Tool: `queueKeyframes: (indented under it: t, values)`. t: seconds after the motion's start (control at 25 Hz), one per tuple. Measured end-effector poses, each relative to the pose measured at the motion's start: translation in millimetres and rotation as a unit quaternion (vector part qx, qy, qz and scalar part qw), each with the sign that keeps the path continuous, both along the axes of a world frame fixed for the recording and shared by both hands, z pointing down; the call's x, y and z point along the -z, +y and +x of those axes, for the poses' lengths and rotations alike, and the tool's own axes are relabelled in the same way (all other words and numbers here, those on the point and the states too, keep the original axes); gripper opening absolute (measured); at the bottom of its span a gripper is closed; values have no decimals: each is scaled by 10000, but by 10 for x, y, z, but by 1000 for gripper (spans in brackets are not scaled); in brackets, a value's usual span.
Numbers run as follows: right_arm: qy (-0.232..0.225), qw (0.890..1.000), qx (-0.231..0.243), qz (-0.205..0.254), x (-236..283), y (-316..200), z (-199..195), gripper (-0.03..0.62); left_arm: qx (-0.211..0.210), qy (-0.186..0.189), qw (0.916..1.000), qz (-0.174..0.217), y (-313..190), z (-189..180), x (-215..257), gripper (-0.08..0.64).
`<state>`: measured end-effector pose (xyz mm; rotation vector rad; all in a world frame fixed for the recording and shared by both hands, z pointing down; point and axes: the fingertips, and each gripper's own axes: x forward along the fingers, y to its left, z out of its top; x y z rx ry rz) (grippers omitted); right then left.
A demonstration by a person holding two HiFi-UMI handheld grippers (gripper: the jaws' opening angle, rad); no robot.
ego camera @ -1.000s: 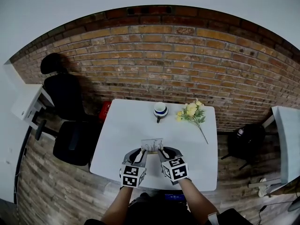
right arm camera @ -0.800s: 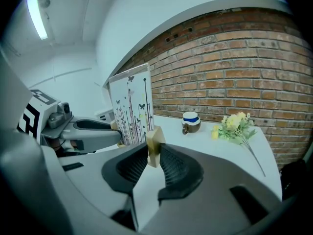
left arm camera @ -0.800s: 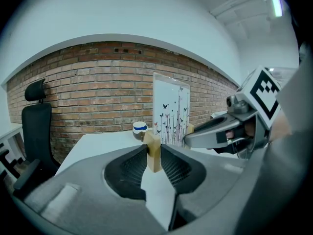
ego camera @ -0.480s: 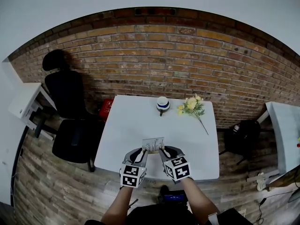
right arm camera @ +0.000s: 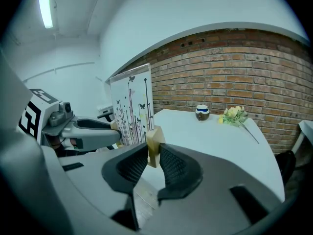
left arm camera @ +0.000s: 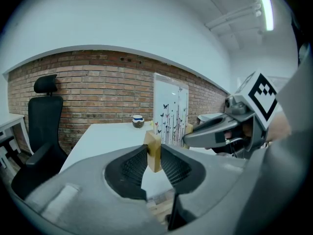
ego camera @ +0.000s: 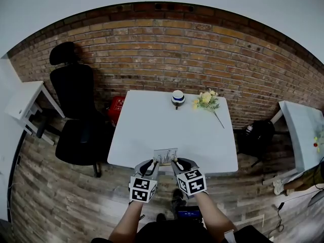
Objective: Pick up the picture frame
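Wooden feet, that's where I'm gripping the picture frame (ego camera: 165, 156), one on each side. My left gripper (ego camera: 150, 166) is pinching the left wooden foot (left arm camera: 153, 151): jaws closed part-way, both ribbed pads pressing flat on the block. My right gripper (ego camera: 177, 165) is doing the same on the right wooden foot (right arm camera: 154, 146), partly closed with the pads tight on the wood.

I'm holding the frame upright between the two grippers. Its pale panel (left arm camera: 170, 114), printed with thin stems and butterflies, is standing straight up. In the head view the frame is sitting over the near edge of the white table (ego camera: 152, 135). Can't tell if its base is touching the top.

Far end of the table: a small cup with a blue band (ego camera: 177, 97), and just beside it a bunch of yellow flowers (ego camera: 206, 100) lying flat, well apart from the frame. A black office chair (ego camera: 76, 110) is standing left of the table on the plank floor (ego camera: 61, 196). A red box (ego camera: 117, 104) is peeking out by the table's far left corner. The brick wall (ego camera: 167, 49) is running behind everything.
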<state>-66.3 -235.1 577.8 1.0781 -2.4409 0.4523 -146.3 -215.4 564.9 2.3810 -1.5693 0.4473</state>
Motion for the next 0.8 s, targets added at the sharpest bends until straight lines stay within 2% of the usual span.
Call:
queueKeyframes:
  t: [0.36,0.8]
  values:
    - [110,9996,-234,-127,-47,715,72,83,-234,61,9996,-117,661,58,-52,91]
    - [136,9990,-360,-206,-77,955,414,81,-309,109,9993,-163,877,392,-85,91]
